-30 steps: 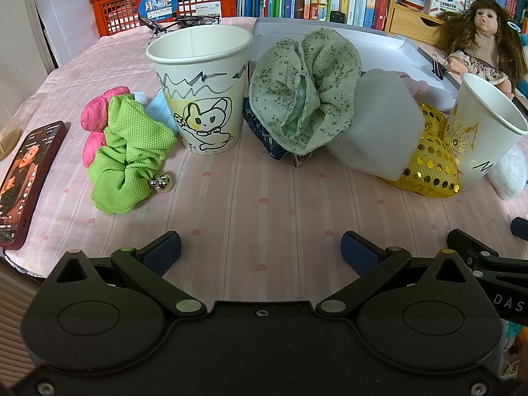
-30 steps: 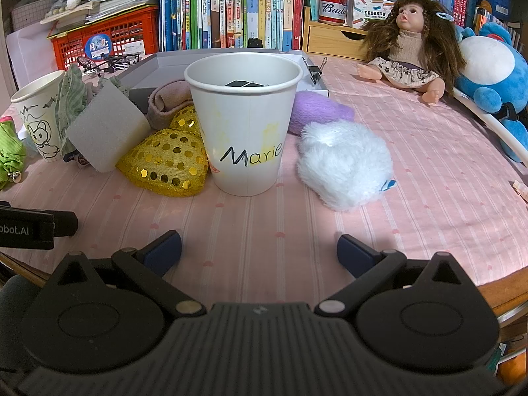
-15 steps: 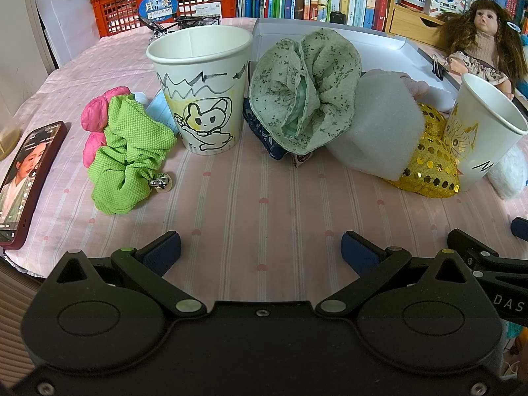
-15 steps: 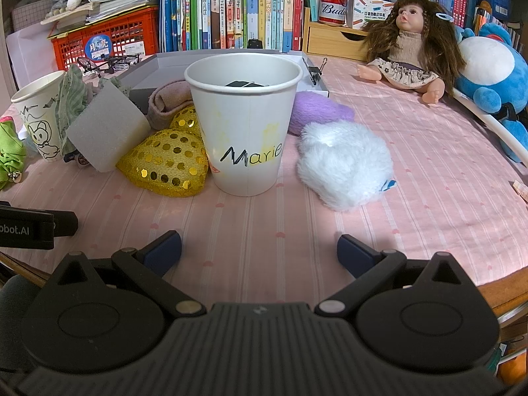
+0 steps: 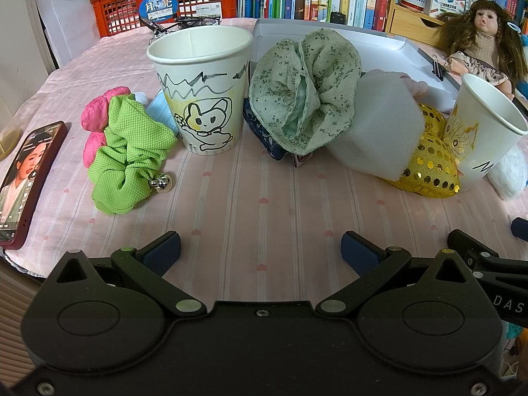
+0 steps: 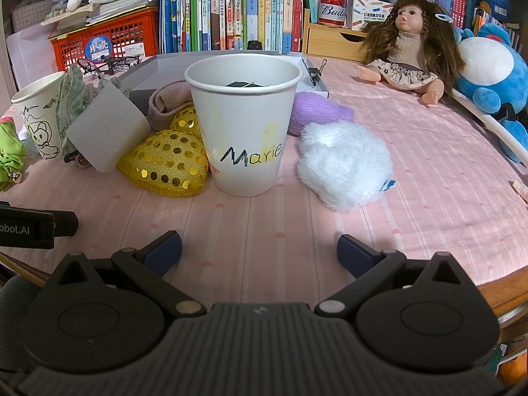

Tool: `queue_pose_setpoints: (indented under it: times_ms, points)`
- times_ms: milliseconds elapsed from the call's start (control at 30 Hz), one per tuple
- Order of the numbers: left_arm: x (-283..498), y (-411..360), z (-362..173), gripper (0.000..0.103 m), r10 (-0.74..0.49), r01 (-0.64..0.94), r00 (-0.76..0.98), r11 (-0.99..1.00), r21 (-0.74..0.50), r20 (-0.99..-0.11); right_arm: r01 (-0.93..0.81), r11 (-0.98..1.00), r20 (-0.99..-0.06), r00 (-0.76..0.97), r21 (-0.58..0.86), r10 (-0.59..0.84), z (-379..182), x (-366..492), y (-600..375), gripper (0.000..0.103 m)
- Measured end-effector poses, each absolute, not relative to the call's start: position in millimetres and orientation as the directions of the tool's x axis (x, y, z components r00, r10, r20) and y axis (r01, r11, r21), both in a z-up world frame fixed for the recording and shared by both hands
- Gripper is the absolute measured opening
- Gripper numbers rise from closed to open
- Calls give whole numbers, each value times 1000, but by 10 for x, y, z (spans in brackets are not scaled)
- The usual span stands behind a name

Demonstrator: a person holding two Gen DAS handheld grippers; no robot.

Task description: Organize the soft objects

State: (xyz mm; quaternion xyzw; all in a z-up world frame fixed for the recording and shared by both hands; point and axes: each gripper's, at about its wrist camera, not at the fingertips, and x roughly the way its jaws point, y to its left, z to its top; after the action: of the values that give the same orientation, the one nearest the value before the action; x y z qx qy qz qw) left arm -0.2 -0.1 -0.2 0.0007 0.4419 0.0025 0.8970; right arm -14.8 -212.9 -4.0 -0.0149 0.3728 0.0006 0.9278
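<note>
In the left wrist view my left gripper [image 5: 260, 250] is open and empty over the pink cloth. Ahead lie a green scrunchie [image 5: 128, 151], a pink soft piece [image 5: 95, 115], a pale green cloth [image 5: 307, 95], a grey foam block [image 5: 379, 128] and a gold sequin heart [image 5: 429, 165], around a drawn paper cup [image 5: 201, 89]. In the right wrist view my right gripper [image 6: 259, 250] is open and empty before the "Marie" cup [image 6: 246, 125]. A white fluffy pad [image 6: 343, 165], a purple plush [image 6: 316, 112] and the sequin heart [image 6: 165, 161] flank it.
A phone [image 5: 26, 178] lies at the left table edge. A grey tray [image 5: 379, 46] stands behind the cups. A doll [image 6: 409, 56], a blue plush [image 6: 491, 72], a red crate [image 6: 109, 43] and books line the back.
</note>
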Motion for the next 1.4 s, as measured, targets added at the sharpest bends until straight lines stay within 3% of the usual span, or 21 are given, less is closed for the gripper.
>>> queue_pose_setpoints:
  times_ms: [467, 700, 900, 1167, 1400]
  points:
    - [-102, 75, -31, 103, -25, 41, 661, 999, 3, -750, -38, 999, -633, 774, -26, 13, -50, -233, -2131, 103]
    - [-153, 74, -58, 103, -33, 50, 700, 999, 3, -714, 1, 1000, -529, 849, -22, -12, -163, -364, -2102, 103]
    - [-140, 63, -9, 103, -31, 41, 681, 999, -4, -732, -49, 999, -536, 843, -8, 37, -117, -335, -2179, 103]
    - [-216, 17, 140, 102, -105, 72, 723, 994, -77, -683, -28, 1000, -460, 888, -6, 22, 21, -404, -2396, 103]
    - [-213, -46, 376, 82, -235, 122, 749, 968, -219, -619, 16, 999, -430, 903, -33, -29, 71, -356, -2635, 101]
